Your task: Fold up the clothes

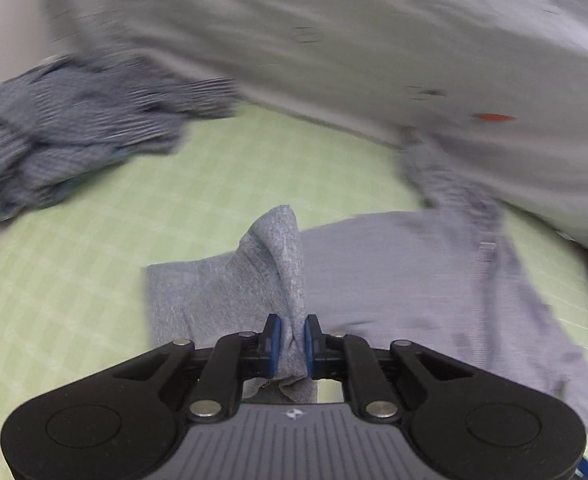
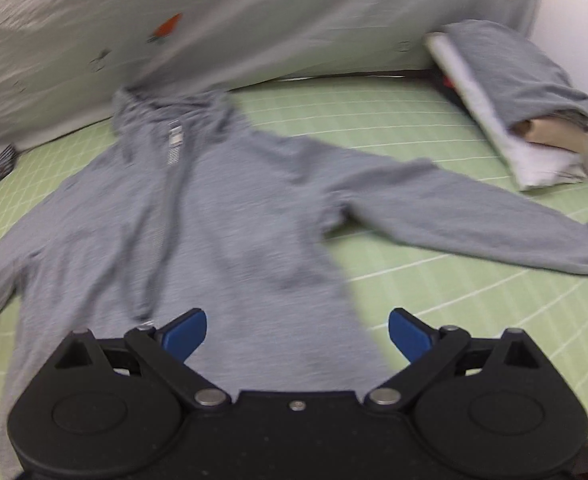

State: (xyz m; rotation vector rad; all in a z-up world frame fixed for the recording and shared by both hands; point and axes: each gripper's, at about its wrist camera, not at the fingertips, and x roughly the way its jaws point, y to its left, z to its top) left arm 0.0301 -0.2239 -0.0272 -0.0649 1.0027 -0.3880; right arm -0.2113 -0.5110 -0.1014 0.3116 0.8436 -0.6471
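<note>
green grid mat, l gripper pinching grey top fabric, r gripper wide open, empty

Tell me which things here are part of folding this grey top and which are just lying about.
In the job:
- grey long-sleeved top, spread on the green checked mat
- left hand-held gripper, shut on a bunched bit of the top
- right hand-held gripper, open above the top

Lying about:
- striped blue garment, crumpled
- stack of folded clothes
- pale printed sheet behind
</note>
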